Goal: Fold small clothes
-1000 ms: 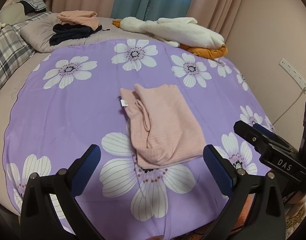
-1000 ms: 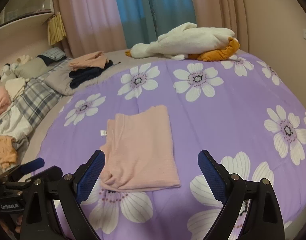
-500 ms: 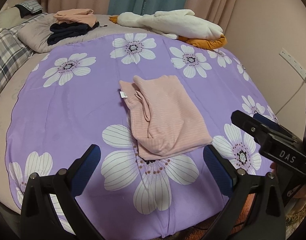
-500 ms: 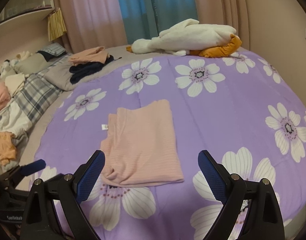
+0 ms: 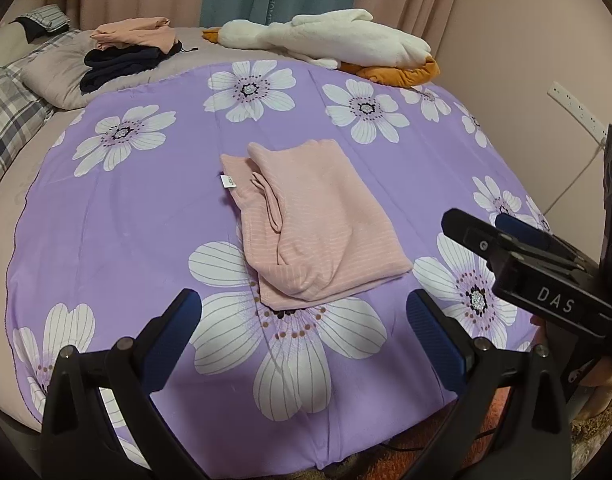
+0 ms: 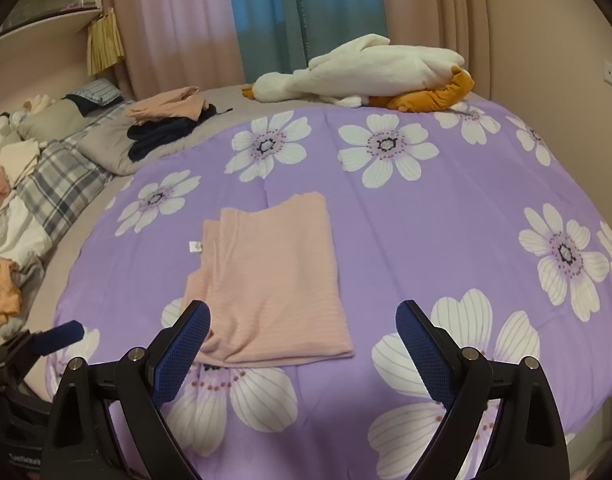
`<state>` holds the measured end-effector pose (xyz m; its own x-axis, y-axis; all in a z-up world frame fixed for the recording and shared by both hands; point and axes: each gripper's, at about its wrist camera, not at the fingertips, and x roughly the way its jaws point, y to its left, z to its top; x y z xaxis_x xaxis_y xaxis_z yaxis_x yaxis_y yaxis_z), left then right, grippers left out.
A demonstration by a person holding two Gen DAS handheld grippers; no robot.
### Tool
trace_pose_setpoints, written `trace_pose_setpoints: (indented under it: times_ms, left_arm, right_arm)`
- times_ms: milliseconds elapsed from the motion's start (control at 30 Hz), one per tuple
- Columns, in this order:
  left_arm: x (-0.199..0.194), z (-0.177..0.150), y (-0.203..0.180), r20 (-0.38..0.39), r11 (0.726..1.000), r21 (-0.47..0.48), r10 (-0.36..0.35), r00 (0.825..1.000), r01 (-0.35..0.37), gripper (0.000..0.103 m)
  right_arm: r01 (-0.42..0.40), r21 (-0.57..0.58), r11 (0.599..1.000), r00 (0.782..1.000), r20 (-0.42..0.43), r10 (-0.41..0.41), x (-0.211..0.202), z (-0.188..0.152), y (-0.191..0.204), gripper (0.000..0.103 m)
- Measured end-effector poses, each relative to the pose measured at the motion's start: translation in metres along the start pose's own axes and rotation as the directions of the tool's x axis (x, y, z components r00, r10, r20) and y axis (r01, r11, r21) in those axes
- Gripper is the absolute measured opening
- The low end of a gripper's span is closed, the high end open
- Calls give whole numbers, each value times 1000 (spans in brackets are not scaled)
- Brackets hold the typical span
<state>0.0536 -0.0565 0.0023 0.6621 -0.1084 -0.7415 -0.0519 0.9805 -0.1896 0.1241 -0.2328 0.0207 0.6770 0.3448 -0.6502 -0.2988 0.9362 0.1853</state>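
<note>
Blue-padded fingers of left gripper [image 5: 304, 322] and right gripper [image 6: 302, 334] spread wide, empty, above folded pink garment [image 5: 318, 220].

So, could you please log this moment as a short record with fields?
garment: folded pink ribbed knit top, flat on the sheet
surface: purple bedsheet with white flowers
left tongs: open, empty, short of the top's near edge
right tongs: open, empty, over the top's near edge
background: white plush goose toy; pink and navy clothes pile
</note>
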Motion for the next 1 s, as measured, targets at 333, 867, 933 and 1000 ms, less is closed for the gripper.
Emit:
trace_pose_setpoints:
  times_ms: [333,867,933,1000]
  left_arm:
    - [2,-2,-1,-8,1000,0,-6,1000,6,102]
    - [1,-1,7,-7,1000,-18,-8,1000,8,102]
    - [0,-1,8,-5,1000,-23,-12,1000,12,102]
    - [-1,-1,9,0,1000,-27,-16,1000,16,102]
  right_arm:
    - [-20,-4,1000,1000,-6,20,2,1,0,94]
    - [8,-10,1000,1000,-28,-9,9,-3,2,94]
    - [8,-10,1000,999,-31,-8,10,-3,2,94]
    - [8,-12,1000,999,-35,-9,11,-3,2,94]
